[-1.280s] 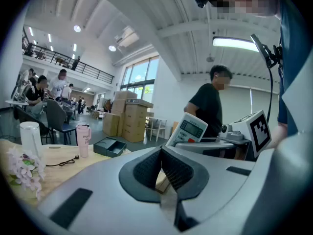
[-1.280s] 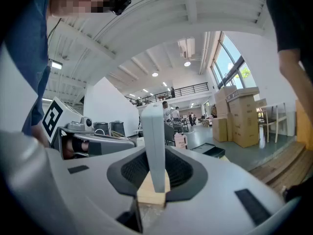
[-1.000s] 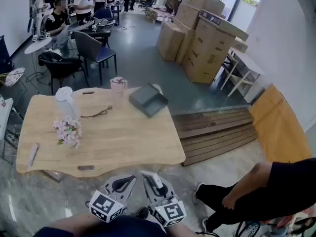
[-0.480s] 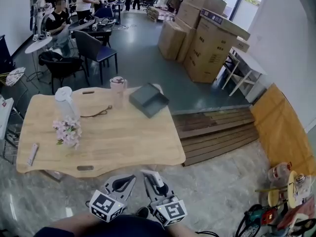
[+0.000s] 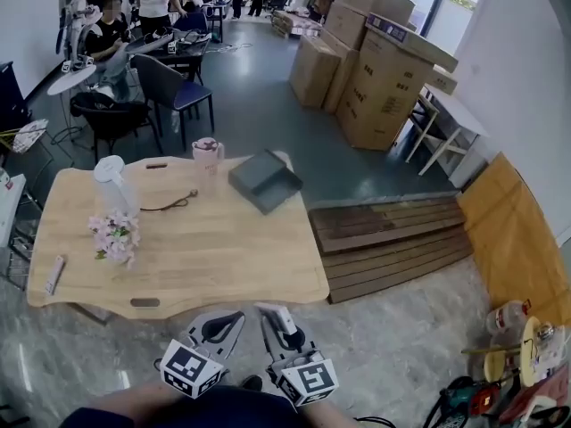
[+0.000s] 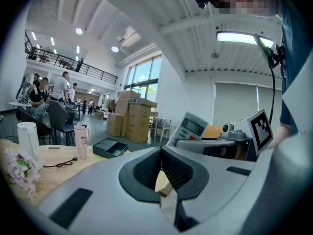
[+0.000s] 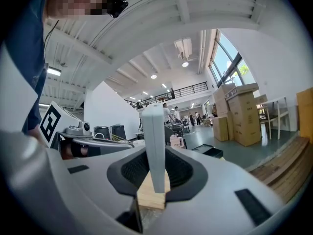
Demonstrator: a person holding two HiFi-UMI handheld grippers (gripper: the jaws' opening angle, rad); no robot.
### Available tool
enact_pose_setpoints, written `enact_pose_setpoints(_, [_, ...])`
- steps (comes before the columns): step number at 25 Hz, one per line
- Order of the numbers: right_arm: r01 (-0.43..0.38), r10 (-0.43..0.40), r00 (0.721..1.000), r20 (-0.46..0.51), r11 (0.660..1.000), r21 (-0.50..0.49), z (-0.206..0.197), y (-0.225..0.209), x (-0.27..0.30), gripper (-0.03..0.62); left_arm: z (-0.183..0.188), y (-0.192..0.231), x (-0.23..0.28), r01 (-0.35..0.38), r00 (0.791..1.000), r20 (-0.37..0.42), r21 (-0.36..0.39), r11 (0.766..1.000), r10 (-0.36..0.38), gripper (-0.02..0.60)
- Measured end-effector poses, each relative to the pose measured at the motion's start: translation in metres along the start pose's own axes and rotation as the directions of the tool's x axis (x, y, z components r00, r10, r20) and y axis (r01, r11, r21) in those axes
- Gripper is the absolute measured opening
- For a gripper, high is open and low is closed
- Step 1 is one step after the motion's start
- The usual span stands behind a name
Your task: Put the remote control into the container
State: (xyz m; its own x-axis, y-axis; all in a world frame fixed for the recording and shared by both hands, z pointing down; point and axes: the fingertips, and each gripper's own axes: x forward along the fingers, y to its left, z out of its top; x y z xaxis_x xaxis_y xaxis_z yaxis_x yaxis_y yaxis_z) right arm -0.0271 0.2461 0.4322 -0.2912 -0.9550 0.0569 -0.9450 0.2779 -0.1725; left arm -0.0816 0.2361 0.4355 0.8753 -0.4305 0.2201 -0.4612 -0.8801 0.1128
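Both hand-held grippers sit low and close to the person's body, side by side over the grey floor, short of the near edge of the table (image 5: 214, 248). Their marker cubes face the person and their jaws point forward toward the table.

The left hand-held gripper (image 5: 227, 321) has its jaws pressed together at the tips with nothing between them, as the left gripper view (image 6: 160, 151) shows. The right hand-held gripper (image 5: 284, 330) pinches the remote control (image 5: 278, 317) by its lower end.

In the right gripper view the remote control (image 7: 154, 146) appears edge-on, standing between the pads of the right hand-held gripper (image 7: 155, 169). Its long axis runs along the jaws and it reaches well past their tips. From the head view it points forward toward the table. In the left gripper view its face (image 6: 191, 127), with a display and a red button, is turned toward the left hand-held gripper and leans a little.

The container (image 5: 266, 182), a dark open box set at an angle, lies at the far right part of the table, well apart from both hand-held grippers. It lies near a pink cup (image 5: 207, 154)
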Motion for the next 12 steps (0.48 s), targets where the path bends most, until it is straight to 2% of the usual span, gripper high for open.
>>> enact_pose_setpoints(7, [-0.023,0.023,1.0,-0.019,0.999,0.027,-0.006,-0.031,-0.009,0.087,0.001,-0.014,0.028,-0.031,1.0,-0.003,-0.007,1.0,0.031,0.012])
enact_pose_setpoints(12, [-0.026,0.027,0.999,-0.033,0.999,0.029,-0.009,-0.046,0.001,0.087,-0.001,-0.004,0.044,-0.04,0.999,-0.009,-0.017,0.999,0.04,0.012])
